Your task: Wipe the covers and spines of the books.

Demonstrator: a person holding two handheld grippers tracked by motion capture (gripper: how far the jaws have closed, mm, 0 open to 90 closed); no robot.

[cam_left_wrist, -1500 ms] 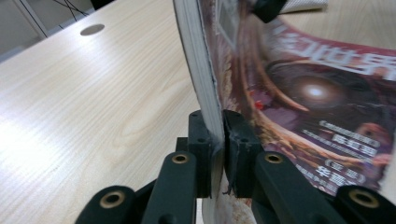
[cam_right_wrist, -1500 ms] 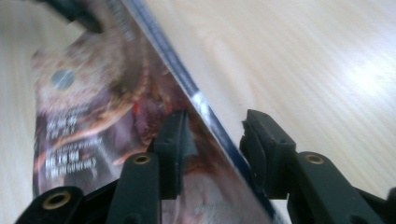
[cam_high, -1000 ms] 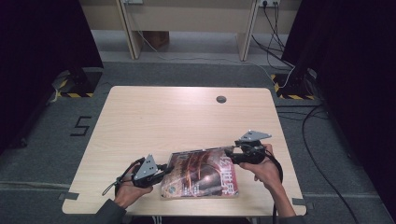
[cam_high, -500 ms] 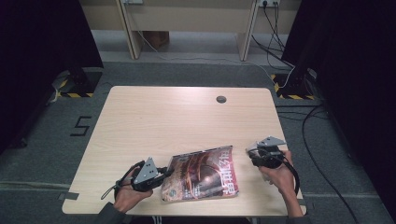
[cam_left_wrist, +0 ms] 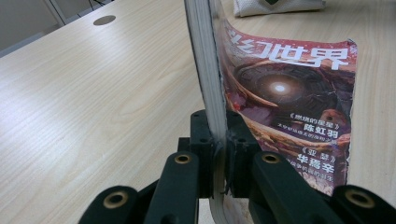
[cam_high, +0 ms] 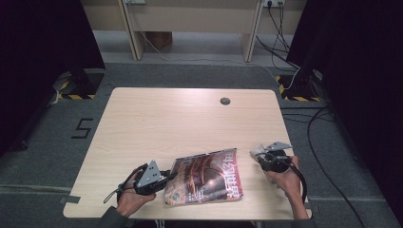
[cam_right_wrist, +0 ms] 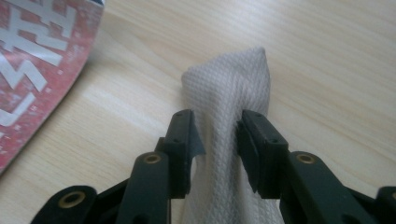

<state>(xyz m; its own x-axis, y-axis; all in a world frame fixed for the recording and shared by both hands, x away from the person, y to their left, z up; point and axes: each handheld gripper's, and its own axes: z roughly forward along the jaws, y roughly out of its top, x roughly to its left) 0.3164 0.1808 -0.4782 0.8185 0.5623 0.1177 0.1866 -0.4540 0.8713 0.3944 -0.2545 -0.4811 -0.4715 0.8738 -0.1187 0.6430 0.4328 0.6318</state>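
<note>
My right gripper [cam_right_wrist: 217, 135] has left the magazine [cam_high: 205, 176] and its jaws have just been closing on the cloth [cam_right_wrist: 229, 98] beside it; left gripper [cam_left_wrist: 218, 140] clamps the magazine's raised edge, ready for wiping

The whole far half of the surface [cam_high: 190, 118] lies bare and open to pass, while along the near edge the magazine [cam_high: 206, 178], clamped at its spine by the left gripper [cam_high: 164, 179], and the white cloth [cam_high: 259, 151] between the right gripper's [cam_high: 264, 159] fingers block the way.
</note>
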